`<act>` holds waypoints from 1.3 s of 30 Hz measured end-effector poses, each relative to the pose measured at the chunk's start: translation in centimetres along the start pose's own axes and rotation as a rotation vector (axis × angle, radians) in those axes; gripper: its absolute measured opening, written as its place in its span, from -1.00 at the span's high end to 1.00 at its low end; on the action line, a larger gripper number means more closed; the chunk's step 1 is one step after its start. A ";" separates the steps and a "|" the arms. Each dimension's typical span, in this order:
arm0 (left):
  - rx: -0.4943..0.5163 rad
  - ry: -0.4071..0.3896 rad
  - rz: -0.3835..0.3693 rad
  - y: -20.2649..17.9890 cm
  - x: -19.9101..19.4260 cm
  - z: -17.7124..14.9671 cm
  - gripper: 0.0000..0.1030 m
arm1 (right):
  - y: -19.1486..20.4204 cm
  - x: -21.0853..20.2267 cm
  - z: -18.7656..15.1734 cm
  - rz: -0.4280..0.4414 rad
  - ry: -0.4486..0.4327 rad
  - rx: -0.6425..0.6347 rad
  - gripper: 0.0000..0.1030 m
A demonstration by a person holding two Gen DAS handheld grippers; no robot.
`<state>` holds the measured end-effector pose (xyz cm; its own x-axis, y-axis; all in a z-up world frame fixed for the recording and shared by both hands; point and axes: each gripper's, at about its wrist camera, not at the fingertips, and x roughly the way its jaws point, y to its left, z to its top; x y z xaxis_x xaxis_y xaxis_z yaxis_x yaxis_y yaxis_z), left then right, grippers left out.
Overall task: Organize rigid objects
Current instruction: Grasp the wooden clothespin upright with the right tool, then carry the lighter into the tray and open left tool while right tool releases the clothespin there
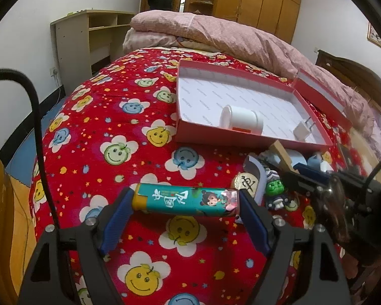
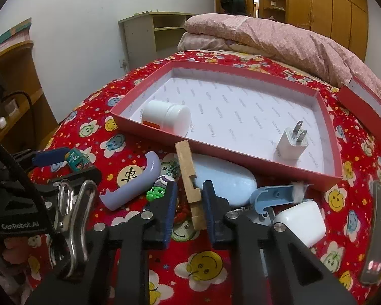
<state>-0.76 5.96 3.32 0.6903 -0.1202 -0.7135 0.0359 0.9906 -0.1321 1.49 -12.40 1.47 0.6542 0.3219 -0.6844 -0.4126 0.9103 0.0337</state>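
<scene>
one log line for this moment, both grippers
left gripper: shut on lighter | right gripper: around wooden piece, grip unclear | red box: bottle, plug

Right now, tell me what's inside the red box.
Inside the red box: a white bottle on its side and a white plug adapter, prongs up. The near wall hides the floor strip just behind it.

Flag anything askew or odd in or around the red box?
In the red box, the white bottle lies on its side and the charger plug lies prongs-up. A tuft of white fluff clings to the blue hook among the loose pile in front. No visible damage.
</scene>
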 end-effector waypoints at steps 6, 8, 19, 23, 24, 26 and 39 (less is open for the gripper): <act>0.003 -0.004 0.008 -0.1 -0.3 0.0 -0.65 | -0.4 -0.2 -0.2 0.031 0.002 0.037 0.76; 0.004 -0.006 0.008 -0.2 -0.4 0.0 -0.65 | -0.5 -0.3 -0.3 0.036 0.003 0.043 0.76; 0.026 -0.022 0.000 -1.2 -1.3 0.6 -0.65 | -0.7 -2.9 -0.7 0.082 -0.035 0.079 0.76; 0.042 -0.030 -0.006 -1.9 -1.6 1.3 -0.65 | -1.1 -3.4 -0.5 0.097 -0.045 0.101 0.76; 0.045 -0.028 -0.010 -2.0 -1.6 1.5 -0.65 | -1.2 -3.5 -0.4 0.095 -0.048 0.103 0.76; 0.049 -0.026 -0.022 -2.2 -1.5 2.0 -0.65 | -1.4 -3.7 -0.4 0.090 -0.053 0.109 0.76; 0.104 -0.038 -0.049 -5.0 -0.9 6.3 -0.65 | -4.1 -4.8 0.9 0.073 -0.094 0.170 0.76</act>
<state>2.96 1.53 8.99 0.7128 -0.1677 -0.6810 0.1434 0.9853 -0.0926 0.60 -17.41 5.33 0.6863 0.4040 -0.6048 -0.3535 0.9120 0.2081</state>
